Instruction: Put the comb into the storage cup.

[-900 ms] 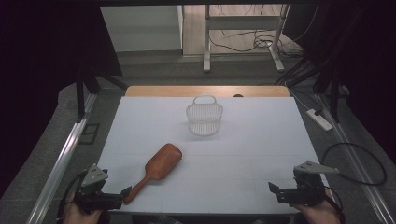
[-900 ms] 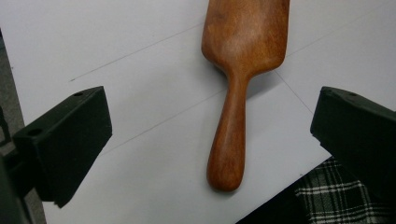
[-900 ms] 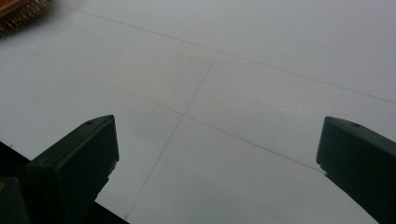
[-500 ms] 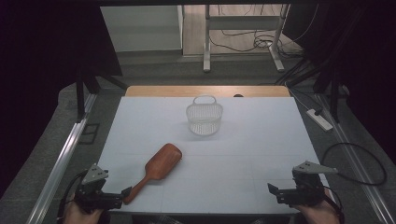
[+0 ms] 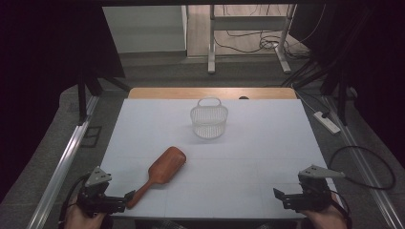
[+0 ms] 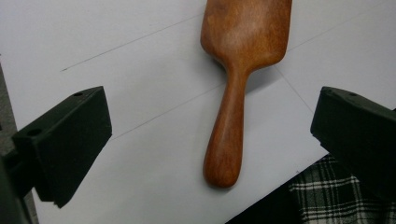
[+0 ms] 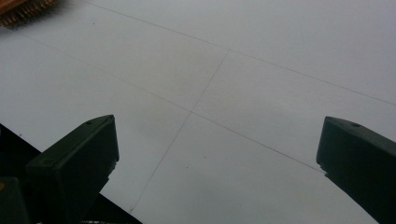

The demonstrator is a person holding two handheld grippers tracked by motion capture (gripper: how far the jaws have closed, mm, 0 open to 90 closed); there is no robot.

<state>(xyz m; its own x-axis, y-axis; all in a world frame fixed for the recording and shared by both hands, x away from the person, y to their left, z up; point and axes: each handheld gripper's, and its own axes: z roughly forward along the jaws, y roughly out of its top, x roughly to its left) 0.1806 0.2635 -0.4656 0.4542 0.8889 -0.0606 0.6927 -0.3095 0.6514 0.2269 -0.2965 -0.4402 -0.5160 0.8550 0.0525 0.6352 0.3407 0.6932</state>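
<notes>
A brown wooden hairbrush (image 5: 160, 174) lies on the white table (image 5: 258, 152), its handle pointing toward the near left corner. A white wire basket (image 5: 209, 120) stands upright near the far middle. My left gripper (image 5: 127, 196) rests at the near left edge, open, with its jaws wide apart just short of the handle's tip. In the left gripper view the brush handle (image 6: 229, 126) runs up between the open jaws of that gripper (image 6: 212, 119), and neither jaw touches it. My right gripper (image 5: 282, 195) sits open at the near right edge, and in its own view (image 7: 217, 140) bare table lies between its jaws. The brush's bristles (image 7: 23, 11) show at the top left of that view.
A wooden strip (image 5: 157, 93) borders the table's far edge. A metal rail (image 5: 62, 167) runs along the left side. A white power strip (image 5: 327, 121) and a black cable (image 5: 367, 162) lie on the floor at the right. Plaid cloth (image 6: 336, 200) shows below the near edge.
</notes>
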